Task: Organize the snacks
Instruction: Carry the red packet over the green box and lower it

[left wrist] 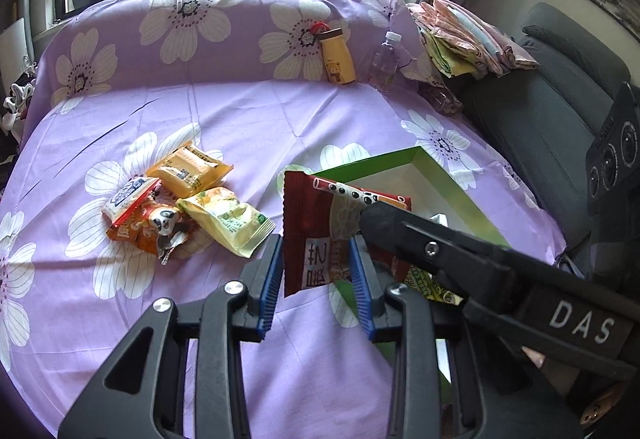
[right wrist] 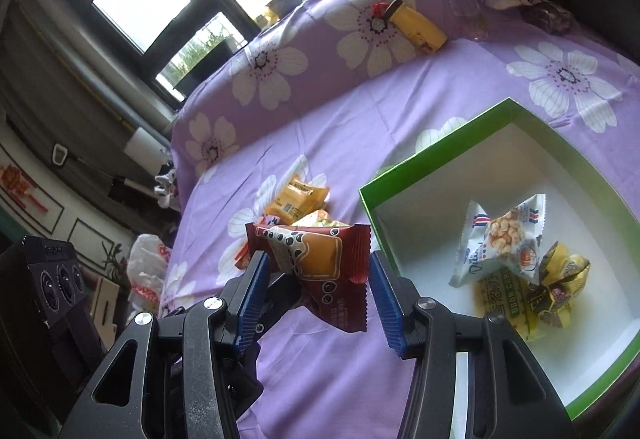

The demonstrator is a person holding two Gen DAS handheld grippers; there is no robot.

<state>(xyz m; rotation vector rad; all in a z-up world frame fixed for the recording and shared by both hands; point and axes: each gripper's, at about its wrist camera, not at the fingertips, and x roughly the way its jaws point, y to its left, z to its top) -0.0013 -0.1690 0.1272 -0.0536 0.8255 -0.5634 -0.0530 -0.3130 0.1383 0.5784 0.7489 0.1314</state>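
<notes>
A dark red snack packet (left wrist: 308, 235) hangs above the purple flowered cloth, between the two grippers. My left gripper (left wrist: 316, 267) has its blue pads on either side of the packet, closed on its lower part. My right gripper (right wrist: 318, 293) is open, its blue pads apart on either side of the same packet (right wrist: 320, 271), and its black finger (left wrist: 400, 223) shows in the left wrist view against the packet. A green box (right wrist: 436, 143) with a white inside holds a white popcorn packet (right wrist: 500, 239) and yellow packets (right wrist: 560, 279). Several loose snacks (left wrist: 188, 207) lie on the cloth to the left.
A yellow bear bottle (left wrist: 338, 57) and a clear water bottle (left wrist: 386, 57) stand at the back of the cloth. Folded fabrics (left wrist: 468, 35) lie at the back right, by a dark chair (left wrist: 560, 87). Windows run behind.
</notes>
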